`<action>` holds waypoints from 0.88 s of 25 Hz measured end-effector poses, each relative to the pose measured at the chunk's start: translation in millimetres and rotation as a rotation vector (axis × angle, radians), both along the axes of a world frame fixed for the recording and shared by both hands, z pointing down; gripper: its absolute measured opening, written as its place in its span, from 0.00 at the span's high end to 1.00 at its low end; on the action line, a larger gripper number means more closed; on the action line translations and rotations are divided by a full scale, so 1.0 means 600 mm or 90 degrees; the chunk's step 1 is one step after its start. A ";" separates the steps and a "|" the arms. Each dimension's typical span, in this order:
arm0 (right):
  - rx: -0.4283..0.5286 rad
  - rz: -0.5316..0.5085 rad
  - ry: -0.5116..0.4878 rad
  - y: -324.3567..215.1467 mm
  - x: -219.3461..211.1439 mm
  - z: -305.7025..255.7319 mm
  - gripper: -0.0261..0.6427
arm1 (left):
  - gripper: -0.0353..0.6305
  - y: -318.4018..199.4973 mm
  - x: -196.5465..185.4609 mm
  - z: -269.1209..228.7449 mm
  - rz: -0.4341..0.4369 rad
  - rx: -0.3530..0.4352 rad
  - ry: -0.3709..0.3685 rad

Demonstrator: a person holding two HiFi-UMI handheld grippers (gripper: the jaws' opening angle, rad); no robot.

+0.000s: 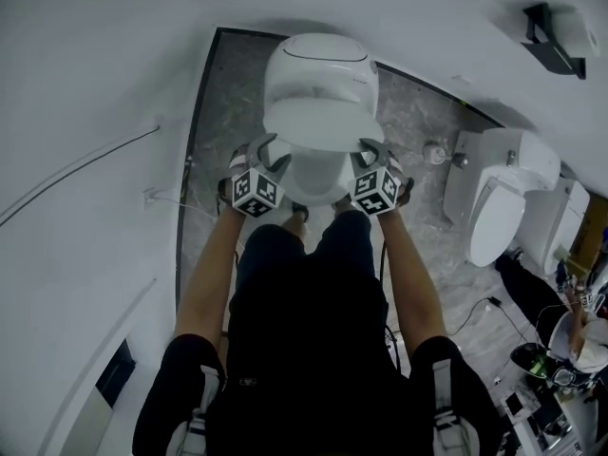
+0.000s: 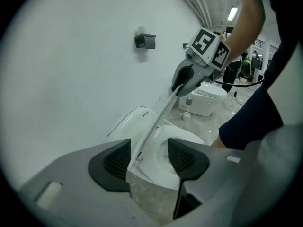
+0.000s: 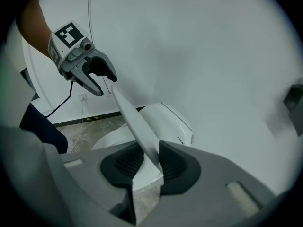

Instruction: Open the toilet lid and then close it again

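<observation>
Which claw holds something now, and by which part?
The right claw pinches the half-raised toilet lid by its front edge. The left claw stands open around that edge, not gripping.

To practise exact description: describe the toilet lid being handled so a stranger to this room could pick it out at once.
Against the white wall stands a toilet on grey marbled floor, directly ahead of the person. Its lid is the thin white panel tilted part-raised above the bowl. Unlike the toilets at the right, it has the right gripper clamped on its edge.
</observation>
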State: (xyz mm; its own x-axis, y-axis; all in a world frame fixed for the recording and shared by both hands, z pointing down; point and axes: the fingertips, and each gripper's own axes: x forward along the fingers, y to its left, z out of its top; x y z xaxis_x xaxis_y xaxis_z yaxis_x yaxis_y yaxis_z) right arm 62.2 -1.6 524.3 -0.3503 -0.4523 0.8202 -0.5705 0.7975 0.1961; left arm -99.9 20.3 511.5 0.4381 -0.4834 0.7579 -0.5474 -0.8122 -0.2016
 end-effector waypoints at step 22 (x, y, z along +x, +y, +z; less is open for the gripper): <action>-0.016 -0.067 -0.040 -0.141 -0.007 -0.034 0.85 | 0.84 -0.175 0.041 -0.027 0.056 0.031 0.017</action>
State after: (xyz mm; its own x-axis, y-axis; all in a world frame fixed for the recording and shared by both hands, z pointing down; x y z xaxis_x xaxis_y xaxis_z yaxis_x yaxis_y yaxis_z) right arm 57.9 -86.3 503.8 -0.4461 -0.3902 0.8054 -0.4939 0.8578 0.1421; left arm -75.3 -84.9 495.6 0.5005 -0.4775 0.7222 -0.4797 -0.8474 -0.2278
